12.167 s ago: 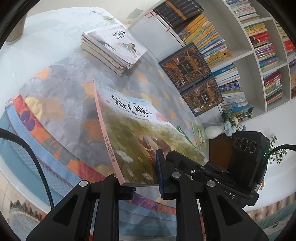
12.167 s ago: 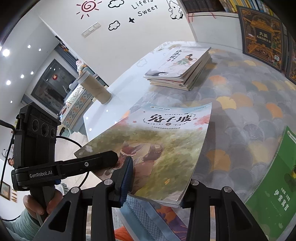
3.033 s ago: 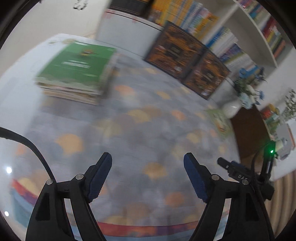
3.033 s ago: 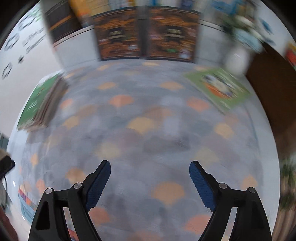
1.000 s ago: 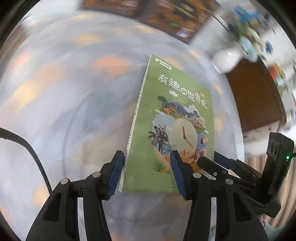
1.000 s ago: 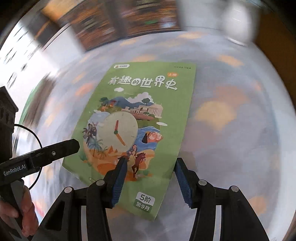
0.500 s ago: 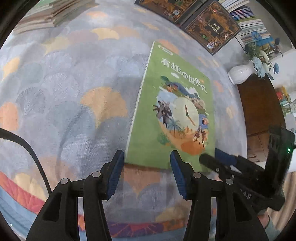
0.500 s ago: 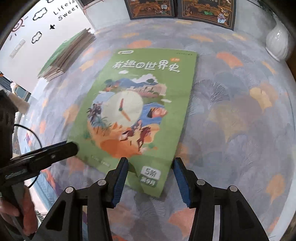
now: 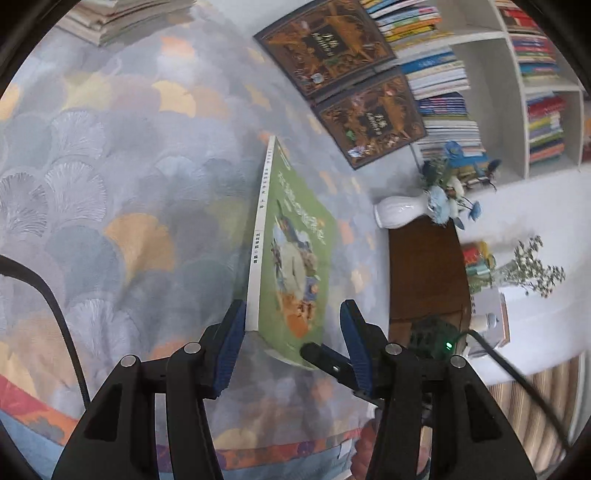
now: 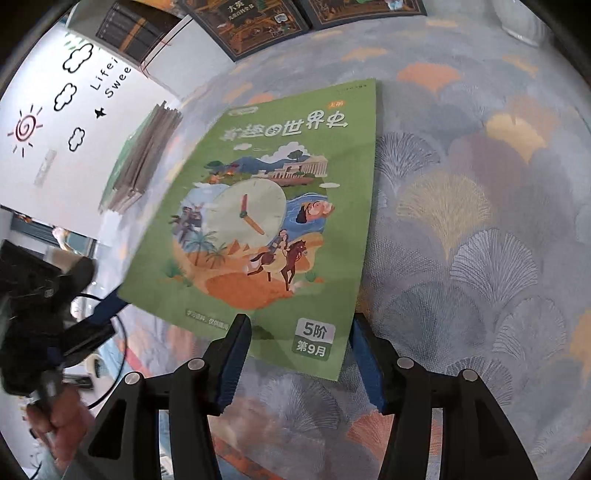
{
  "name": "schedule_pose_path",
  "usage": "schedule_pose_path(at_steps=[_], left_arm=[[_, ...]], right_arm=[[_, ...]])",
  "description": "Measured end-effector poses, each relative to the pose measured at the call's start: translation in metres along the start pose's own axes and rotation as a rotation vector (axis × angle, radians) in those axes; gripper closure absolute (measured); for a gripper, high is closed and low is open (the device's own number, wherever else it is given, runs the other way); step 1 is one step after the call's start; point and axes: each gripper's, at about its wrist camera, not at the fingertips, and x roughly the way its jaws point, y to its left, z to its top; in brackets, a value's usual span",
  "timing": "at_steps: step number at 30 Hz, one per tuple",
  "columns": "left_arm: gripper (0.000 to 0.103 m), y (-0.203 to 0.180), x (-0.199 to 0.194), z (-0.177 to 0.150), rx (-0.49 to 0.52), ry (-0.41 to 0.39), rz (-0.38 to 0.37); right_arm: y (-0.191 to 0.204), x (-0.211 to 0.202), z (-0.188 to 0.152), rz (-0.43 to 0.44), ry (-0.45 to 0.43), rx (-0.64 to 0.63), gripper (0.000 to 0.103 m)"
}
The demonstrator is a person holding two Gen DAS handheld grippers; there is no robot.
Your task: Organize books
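A white shelf (image 9: 491, 74) stands behind the surface (image 9: 110, 184); its compartments hold rows and flat piles of books. Two dark ornate books (image 9: 343, 81) lean against its base. A white vase (image 9: 395, 216) holds blue flowers. A book stack (image 9: 122, 14) sits at the far end of the surface.

The green book (image 10: 273, 221) is tilted, its spine edge raised off the patterned cloth. In the left view the left claw (image 9: 291, 343) straddles the book's near spine corner; the left pad sits against the spine, the right pad stands clear, so the jaws look open. The right claw (image 10: 299, 354) has the lower right corner of the cover between its pads without visibly pressing; its jaws have just been opening slightly. A hand (image 10: 55, 424) holds the left claw's handle.

Half a second ago the book lay flat; now it is tipped up. Twelve seconds ago both claws held a different book, and the stack was lower.
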Motion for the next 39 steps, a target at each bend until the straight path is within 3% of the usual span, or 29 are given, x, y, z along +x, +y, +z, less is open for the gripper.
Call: schedule_pose_path(at_steps=[6, 8, 10, 11, 16, 20, 25, 28, 33, 39], left_arm=[[0.056, -0.023, 0.009, 0.003, 0.073, -0.025, 0.048], [0.063, -0.017, 0.015, 0.005, 0.059, -0.009, 0.081], [0.088, -0.008, 0.022, 0.007, 0.037, -0.009, 0.112], [0.091, -0.006, 0.024, 0.006, 0.033, -0.015, 0.124], [0.092, 0.008, 0.035, 0.014, -0.045, 0.002, 0.079], [0.092, 0.003, 0.046, 0.017, -0.04, 0.041, 0.048], [0.092, -0.001, 0.062, 0.019, -0.103, 0.084, -0.027], [0.092, -0.001, 0.065, 0.021, -0.177, 0.114, -0.114], [0.092, -0.017, 0.067, 0.026, -0.196, 0.153, -0.179], [0.092, -0.018, 0.067, 0.038, -0.228, 0.154, -0.176]], right_arm=[[0.005, -0.001, -0.005, -0.013, -0.001, -0.008, 0.048], [0.003, -0.004, -0.007, -0.006, 0.005, -0.002, 0.047], [0.004, 0.0, -0.003, 0.01, 0.009, 0.011, 0.044], [0.002, 0.0, -0.003, 0.029, 0.011, 0.024, 0.038], [0.003, 0.002, -0.006, 0.077, 0.016, 0.065, 0.032], [0.003, 0.004, -0.01, 0.109, 0.012, 0.083, 0.024], [-0.001, 0.006, -0.005, 0.15, 0.037, 0.132, 0.023], [-0.022, 0.003, -0.005, 0.249, 0.082, 0.258, 0.023], [-0.061, 0.001, -0.013, 0.444, 0.085, 0.467, 0.022], [-0.064, 0.005, -0.005, 0.618, 0.049, 0.543, 0.021]])
